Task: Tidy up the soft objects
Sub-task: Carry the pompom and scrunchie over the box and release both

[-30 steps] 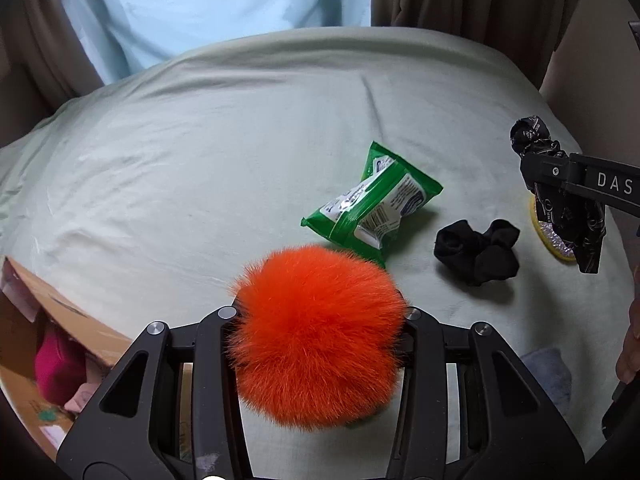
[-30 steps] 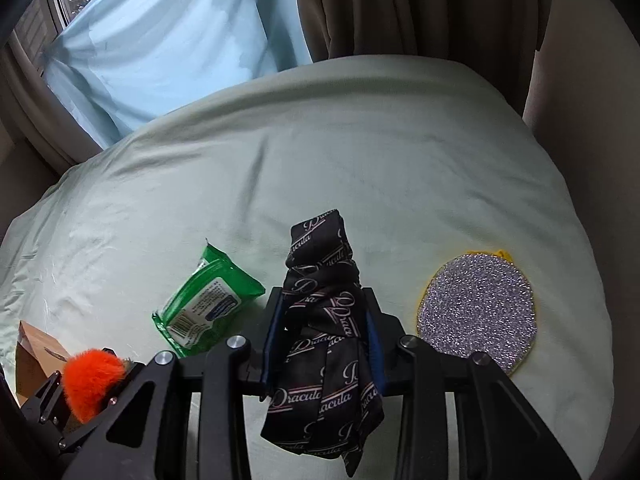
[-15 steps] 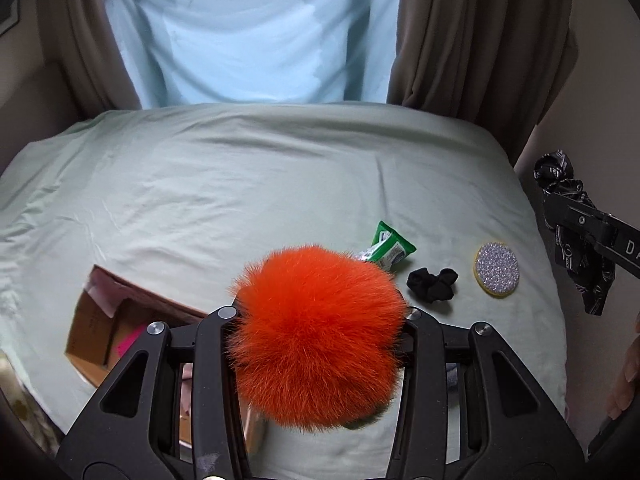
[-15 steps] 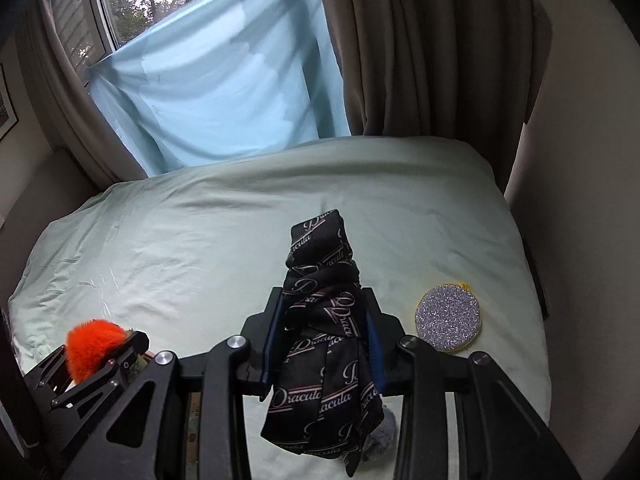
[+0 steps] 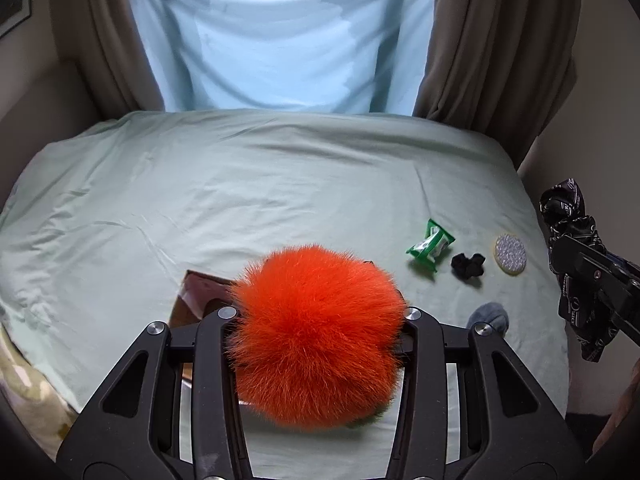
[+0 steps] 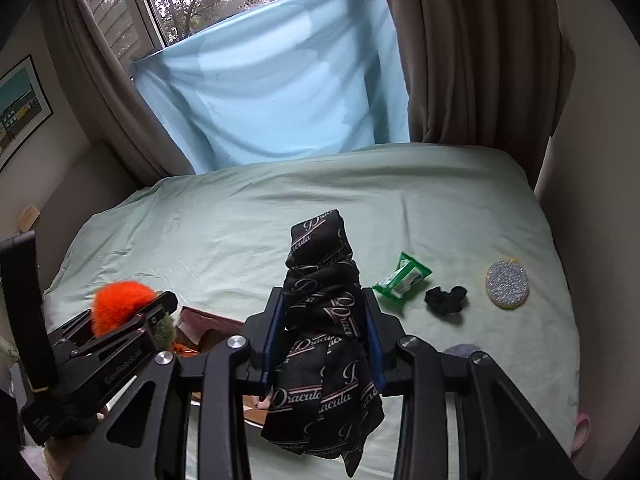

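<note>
My left gripper (image 5: pixel 320 316) is shut on a fluffy orange pom-pom (image 5: pixel 316 336), held high above the bed; the pom-pom (image 6: pixel 120 304) also shows at the left of the right wrist view. My right gripper (image 6: pixel 324 320) is shut on a black printed cloth (image 6: pixel 324 336) that hangs down between its fingers; the same cloth (image 5: pixel 572 240) appears at the right edge of the left wrist view. A cardboard box (image 5: pixel 196 300) lies on the bed below the pom-pom, mostly hidden by it. The box (image 6: pixel 208 324) sits between the two grippers in the right wrist view.
On the pale green bed sheet (image 5: pixel 240 192) lie a green wipes packet (image 5: pixel 430 246), a black scrunchie (image 5: pixel 468 266), a round silver sponge (image 5: pixel 511 254) and a grey soft item (image 5: pixel 490 318). Brown curtains (image 6: pixel 472 52) and a blue sheet (image 6: pixel 272 92) stand behind the bed.
Both grippers have risen and drawn back from the bed with their loads, so the bed items look smaller and farther. The cardboard box has come under the pom-pom.
</note>
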Tool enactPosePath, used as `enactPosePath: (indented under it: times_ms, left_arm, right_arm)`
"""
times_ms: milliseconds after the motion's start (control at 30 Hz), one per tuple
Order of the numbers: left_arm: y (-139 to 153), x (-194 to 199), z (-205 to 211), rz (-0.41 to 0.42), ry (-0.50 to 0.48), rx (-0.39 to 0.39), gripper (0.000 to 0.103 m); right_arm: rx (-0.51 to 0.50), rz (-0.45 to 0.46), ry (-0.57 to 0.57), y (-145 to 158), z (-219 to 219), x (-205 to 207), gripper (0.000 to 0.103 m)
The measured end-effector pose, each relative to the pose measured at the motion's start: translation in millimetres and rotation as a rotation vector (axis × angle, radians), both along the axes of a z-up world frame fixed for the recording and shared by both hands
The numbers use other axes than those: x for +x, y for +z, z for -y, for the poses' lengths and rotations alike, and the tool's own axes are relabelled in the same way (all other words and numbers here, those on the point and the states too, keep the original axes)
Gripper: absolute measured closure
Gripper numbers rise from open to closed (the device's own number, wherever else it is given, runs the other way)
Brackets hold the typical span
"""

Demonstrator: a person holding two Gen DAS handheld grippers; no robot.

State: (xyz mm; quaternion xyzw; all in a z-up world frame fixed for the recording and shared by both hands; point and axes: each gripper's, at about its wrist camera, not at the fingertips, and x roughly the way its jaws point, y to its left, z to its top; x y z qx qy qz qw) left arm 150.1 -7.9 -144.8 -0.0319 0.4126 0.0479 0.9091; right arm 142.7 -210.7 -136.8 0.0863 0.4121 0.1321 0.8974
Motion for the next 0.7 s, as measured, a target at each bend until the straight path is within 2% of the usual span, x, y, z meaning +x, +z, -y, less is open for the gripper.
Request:
enactPosePath:
  times_ms: [167, 400, 567, 700]
  left_arm:
    - [-15, -10, -63, -0.059, -0.027, 0.007, 0.066]
    - [-58, -4, -142, -0.167, -0.06, 0.014, 0.066]
    - [-94, 10, -172, -0.25, -0.107, 0.032, 0.066]
    - [-126, 26, -178, -0.317, -0.149, 0.042, 0.066]
  right_arm:
    - [0.063, -0.077, -0.014, -18, -61, -11, 0.07]
    - [0.08, -0.204, -0.041, -66, -134, -6, 0.07]
    - [0.089, -0.319, -0.069, -110, -164, 8, 0.07]
    - [0.079, -0.408, -0.108, -142, -178, 19, 0.07]
